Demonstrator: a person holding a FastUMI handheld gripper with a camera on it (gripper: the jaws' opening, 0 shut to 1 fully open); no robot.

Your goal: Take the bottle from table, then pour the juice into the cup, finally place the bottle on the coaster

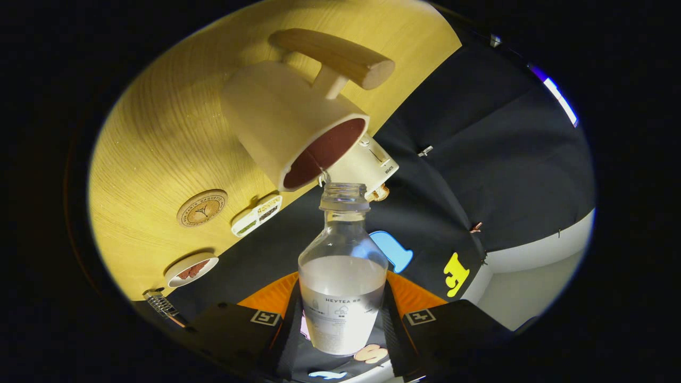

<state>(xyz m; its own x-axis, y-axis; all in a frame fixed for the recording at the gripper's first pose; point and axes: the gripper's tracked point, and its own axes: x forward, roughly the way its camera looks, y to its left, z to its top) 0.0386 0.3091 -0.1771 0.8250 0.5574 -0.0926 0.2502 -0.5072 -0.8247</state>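
My gripper is shut on a clear glass bottle with pale cloudy juice in its lower half; both fingers press its labelled sides. The bottle has no cap, and its open mouth sits just at the rim of a cream cup. The cup has a dark reddish inside and a thick wooden handle. The whole scene appears rolled, so the bottle is tilted towards the cup standing on the wooden table. A round cork coaster lies on the table beside the cup.
A small white box lies near the coaster at the table's edge. A cream device stands behind the cup. A small dish with brown pieces and a dark ridged object sit further along the edge.
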